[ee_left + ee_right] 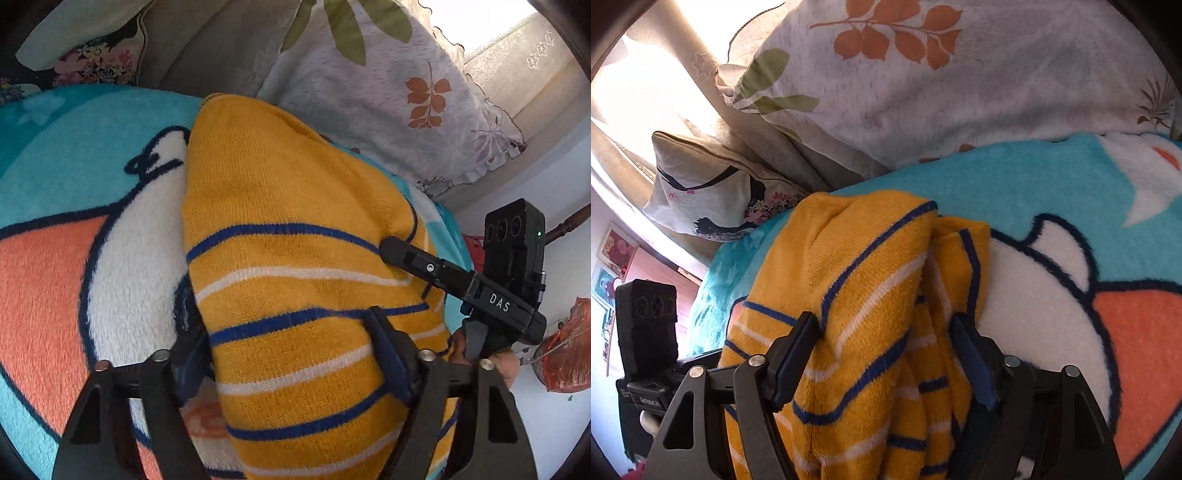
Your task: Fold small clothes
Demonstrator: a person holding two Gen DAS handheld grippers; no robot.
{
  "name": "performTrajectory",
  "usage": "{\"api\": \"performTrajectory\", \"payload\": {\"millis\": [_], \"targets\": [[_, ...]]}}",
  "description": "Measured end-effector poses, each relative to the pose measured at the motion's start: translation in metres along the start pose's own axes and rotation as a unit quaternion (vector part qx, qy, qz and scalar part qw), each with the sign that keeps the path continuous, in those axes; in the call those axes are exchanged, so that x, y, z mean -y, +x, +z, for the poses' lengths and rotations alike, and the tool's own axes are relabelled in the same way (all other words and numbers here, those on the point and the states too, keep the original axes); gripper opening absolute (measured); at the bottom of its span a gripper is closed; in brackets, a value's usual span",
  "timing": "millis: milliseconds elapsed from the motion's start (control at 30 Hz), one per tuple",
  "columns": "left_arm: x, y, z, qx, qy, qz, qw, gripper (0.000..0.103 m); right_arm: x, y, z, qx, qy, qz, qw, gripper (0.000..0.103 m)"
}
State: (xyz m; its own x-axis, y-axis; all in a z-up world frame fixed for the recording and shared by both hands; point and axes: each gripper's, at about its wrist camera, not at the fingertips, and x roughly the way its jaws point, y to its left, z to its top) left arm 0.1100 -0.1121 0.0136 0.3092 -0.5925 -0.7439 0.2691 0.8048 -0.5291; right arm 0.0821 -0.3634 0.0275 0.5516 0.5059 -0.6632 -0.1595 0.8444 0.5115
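Note:
A mustard-yellow knit garment [288,206] with blue and white stripes lies on a fleece blanket [74,155] printed in turquoise, white and orange. My left gripper [291,354] straddles its near end; the cloth fills the whole gap and both pads touch it. The right gripper's black finger [406,254] rests on the garment's right side. In the right wrist view the garment [857,251] is bunched in folds between the pads of my right gripper [884,350], which press on it. The left gripper's body [646,332] shows at the lower left.
A white pillow with a leaf print [369,103] lies just beyond the garment, also in the right wrist view [960,92]. A smaller printed cushion [701,192] and beige curtains stand behind the blanket [1034,184]. A hand [502,365] holds the right gripper.

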Motion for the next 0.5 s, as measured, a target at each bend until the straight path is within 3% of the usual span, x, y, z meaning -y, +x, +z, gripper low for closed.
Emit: {"api": "performTrajectory", "payload": {"millis": [67, 167, 300, 367, 433, 500], "targets": [[0.002, -0.008, 0.004, 0.005, -0.002, -0.004, 1.0, 0.049, -0.004, 0.001, 0.005, -0.005, 0.005, 0.028, 1.0, 0.04], [0.006, -0.025, 0.02, 0.024, 0.002, -0.013, 0.9996, 0.045, -0.026, -0.01, 0.012, 0.012, -0.024, 0.043, 0.999, 0.034], [0.012, -0.029, 0.035, 0.045, 0.024, 0.049, 0.9975, 0.046, -0.042, -0.019, 0.017, 0.043, -0.045, 0.041, 0.997, 0.037], [0.011, -0.021, 0.03, 0.038, 0.03, 0.098, 0.994, 0.047, -0.036, -0.007, 0.017, 0.034, -0.037, 0.001, 0.999, 0.048], [0.015, -0.022, 0.018, 0.047, 0.045, 0.13, 0.9894, 0.05, -0.03, 0.001, 0.014, 0.028, -0.032, -0.051, 0.998, 0.05], [0.023, -0.032, 0.004, 0.07, 0.062, 0.155, 0.9834, 0.054, -0.032, -0.006, 0.011, 0.039, -0.031, -0.055, 0.997, 0.051]]}}
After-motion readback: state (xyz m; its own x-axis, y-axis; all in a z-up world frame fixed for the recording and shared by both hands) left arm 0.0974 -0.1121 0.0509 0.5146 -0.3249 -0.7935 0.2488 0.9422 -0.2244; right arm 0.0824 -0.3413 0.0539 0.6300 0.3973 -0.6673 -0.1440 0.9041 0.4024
